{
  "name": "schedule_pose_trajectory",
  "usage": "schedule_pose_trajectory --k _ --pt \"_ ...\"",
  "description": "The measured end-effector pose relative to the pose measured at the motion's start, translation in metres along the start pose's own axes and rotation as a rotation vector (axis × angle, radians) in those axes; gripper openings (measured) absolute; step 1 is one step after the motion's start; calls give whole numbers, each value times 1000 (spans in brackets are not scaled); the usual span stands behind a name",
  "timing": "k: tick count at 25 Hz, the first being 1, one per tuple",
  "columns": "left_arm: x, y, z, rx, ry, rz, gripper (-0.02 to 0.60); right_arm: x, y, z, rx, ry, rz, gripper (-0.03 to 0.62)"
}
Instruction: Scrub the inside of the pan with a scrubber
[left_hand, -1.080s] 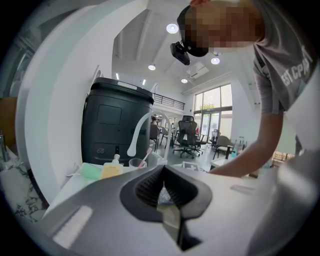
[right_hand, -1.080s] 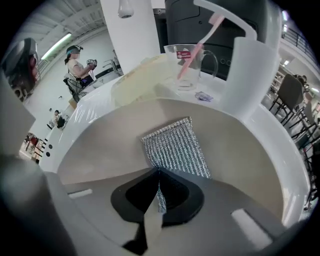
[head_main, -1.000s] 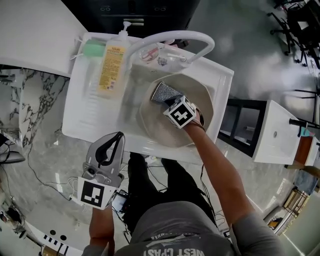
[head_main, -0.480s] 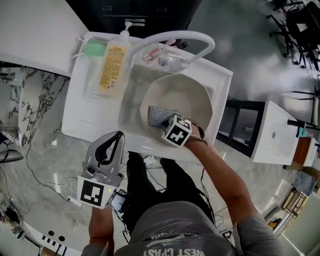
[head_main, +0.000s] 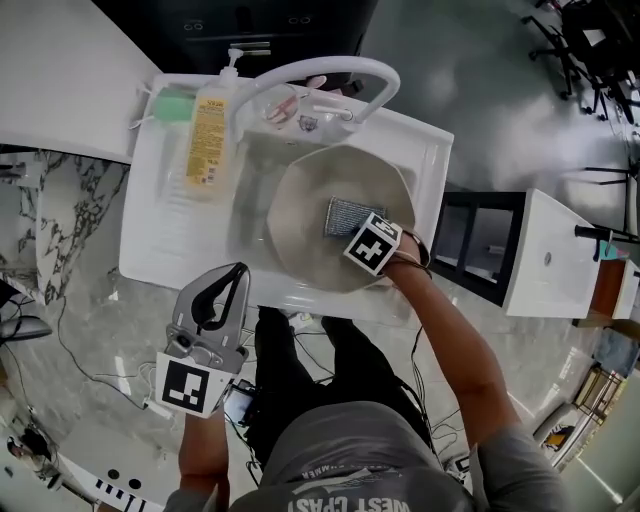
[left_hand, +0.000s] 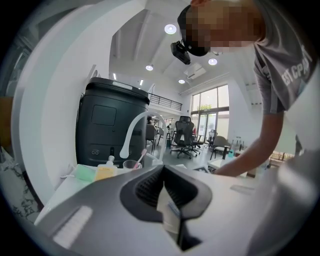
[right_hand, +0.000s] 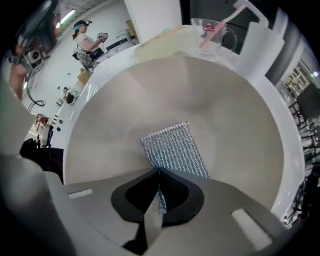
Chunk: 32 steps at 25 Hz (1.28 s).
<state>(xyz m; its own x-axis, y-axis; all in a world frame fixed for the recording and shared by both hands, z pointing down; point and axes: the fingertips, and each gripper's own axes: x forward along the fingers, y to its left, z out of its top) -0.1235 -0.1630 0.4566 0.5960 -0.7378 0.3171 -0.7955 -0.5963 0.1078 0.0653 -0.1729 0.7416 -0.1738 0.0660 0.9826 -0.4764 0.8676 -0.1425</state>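
Note:
A beige pan sits in the white sink. My right gripper points steeply down into it, shut on a silver mesh scrubber that lies flat on the pan's floor, right of centre. In the right gripper view, the scrubber spreads out ahead of the shut gripper over the pan. My left gripper hangs in front of the sink's near edge, away from the pan. In its own view the left gripper is shut with nothing between the jaws.
A yellow soap bottle and a green sponge lie on the sink's left shelf. A white faucet arches over the far rim beside a clear cup with a pink toothbrush. A white cabinet stands to the right.
My right gripper dragged the scrubber from the far part of the pan toward the near rim, then to the right. The left gripper stayed put.

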Motion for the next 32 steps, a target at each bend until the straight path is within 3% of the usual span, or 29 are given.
schedule_pose_trajectory --k 5,10,14,23,28,32 --pt "1 -2 -3 -2 11 1 2 -6 -50 17 101 -77 -106 11" --pt "0 1 -4 -5 16 13 2 -5 -65 46 157 -170 -137 11" --pt "-4 5 -6 -11 19 30 2 -2 -57 63 164 -212 -114 12" --pt "-16 14 -3 -14 -5 71 2 7 12 81 138 -211 75 11" --pt "-30 26 3 -9 -34 104 2 -13 18 77 194 -280 44 9" --pt "-44 34 -1 -27 -10 129 2 -42 16 78 214 -342 4 9"
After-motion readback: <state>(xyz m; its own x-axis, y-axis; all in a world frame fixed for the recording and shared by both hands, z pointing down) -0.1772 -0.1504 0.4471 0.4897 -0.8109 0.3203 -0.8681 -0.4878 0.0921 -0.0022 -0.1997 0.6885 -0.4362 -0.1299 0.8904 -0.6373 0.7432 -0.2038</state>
